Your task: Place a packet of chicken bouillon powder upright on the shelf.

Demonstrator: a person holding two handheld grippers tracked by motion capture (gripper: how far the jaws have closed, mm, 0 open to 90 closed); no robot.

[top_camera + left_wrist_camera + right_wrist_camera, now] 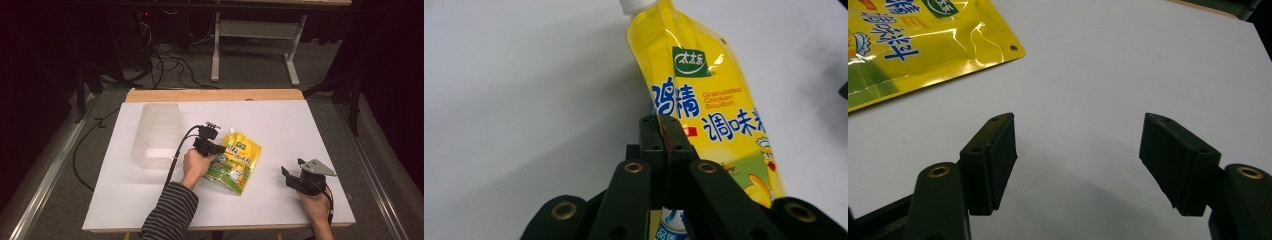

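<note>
Counter: white top with a wooden far edge; everything I work with lies on it.
Bin: clear plastic container on the far-left part of the counter, just left of my left hand; I can see nothing inside it, though its walls are cloudy.
Pouch: yellow spouted bag printed "Granulated Chicken Bouillon", lying flat near the middle of the counter, just right of the bin and apart from it. Its long axis runs from near-right to far-left in the high view, with the white cap at the far end, pointing away from me.
Left gripper: my left hand holds it at the pouch's left edge. In the left gripper view my fingers are pressed together with the pouch's edge clamped between them.
Right gripper: my right hand holds it near the counter's near-right corner, well apart from the pouch. In the right gripper view my fingers stand wide apart over bare counter, gripping nothing; one corner of the pouch lies beyond them.
</note>
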